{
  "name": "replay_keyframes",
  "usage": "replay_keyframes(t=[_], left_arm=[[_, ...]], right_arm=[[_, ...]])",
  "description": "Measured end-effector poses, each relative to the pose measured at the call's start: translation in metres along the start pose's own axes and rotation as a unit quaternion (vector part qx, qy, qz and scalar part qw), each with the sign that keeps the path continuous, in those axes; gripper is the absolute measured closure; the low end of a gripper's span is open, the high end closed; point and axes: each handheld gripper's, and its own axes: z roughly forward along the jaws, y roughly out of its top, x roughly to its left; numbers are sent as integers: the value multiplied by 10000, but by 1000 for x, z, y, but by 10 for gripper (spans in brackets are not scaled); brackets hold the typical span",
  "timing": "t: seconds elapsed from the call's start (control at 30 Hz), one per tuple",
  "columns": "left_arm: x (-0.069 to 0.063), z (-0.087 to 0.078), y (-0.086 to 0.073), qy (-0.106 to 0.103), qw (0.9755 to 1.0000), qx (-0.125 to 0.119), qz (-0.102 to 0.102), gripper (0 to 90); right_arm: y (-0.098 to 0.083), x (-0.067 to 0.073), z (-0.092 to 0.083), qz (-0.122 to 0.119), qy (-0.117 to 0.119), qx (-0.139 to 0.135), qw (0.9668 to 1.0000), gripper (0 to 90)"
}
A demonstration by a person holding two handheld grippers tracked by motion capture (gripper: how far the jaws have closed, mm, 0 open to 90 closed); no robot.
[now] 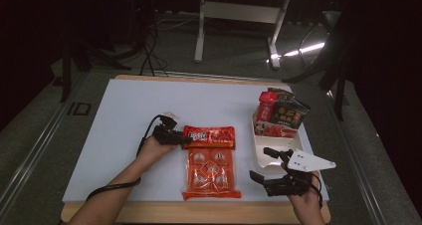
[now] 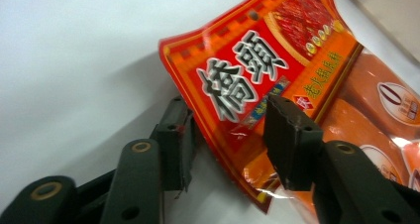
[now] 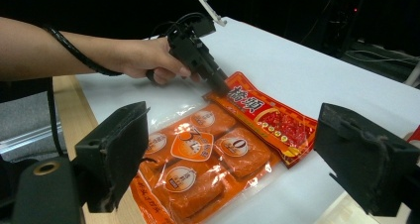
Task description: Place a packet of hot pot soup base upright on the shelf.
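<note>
left gripper [image 2: 230, 135]: jaws astride red packet [image 2: 262, 75], apparently gripping | right gripper [image 3: 233, 149]: released, wide

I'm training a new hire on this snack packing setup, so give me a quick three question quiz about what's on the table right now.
1. True or false: the left claw has its jaws on either side of a corner of the red packet.
2. Which lies nearer the person: A, the red packet, or B, the orange multipack?
3. What sits at the far end of the white tray?

Key
1. True. In the left gripper view the corner lies between the jaws, though whether the pads press on it can't be told.
2. B. The multipack lies at the near table edge.
3. Several snack packs, standing upright. The right claw hovers open near the tray's near end.
</note>
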Motion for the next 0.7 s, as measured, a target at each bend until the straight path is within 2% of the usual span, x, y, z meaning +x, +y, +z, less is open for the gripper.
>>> replay_keyframes(t=[0.07, 0.2, 0.3, 0.43, 0.53, 0.7], left_arm=[[-2, 1, 0, 46, 10000, -18, 21, 592], [-3, 4, 0, -106, 9999, 14, -10, 631], [-9, 8, 2, -196, 9998, 30, 62, 667], [-16, 13, 4, -191, 9997, 89, 131, 775], [-20, 13, 5, -73, 9996, 105, 243, 885], [-27, 8, 8, 83, 9992, 64, 386, 895]], right_arm=[[0, 0, 0, 3, 4, -6, 10000, 139], [0, 0, 1, -4, 23, 22, 10000, 139], [0, 0, 2, -8, 29, 43, 10000, 139], [-1, -1, 2, 12, 31, 43, 10000, 139], [-1, -2, 2, 20, 12, 60, 10000, 140], [-1, -1, 3, -30, -28, 102, 9999, 141]])
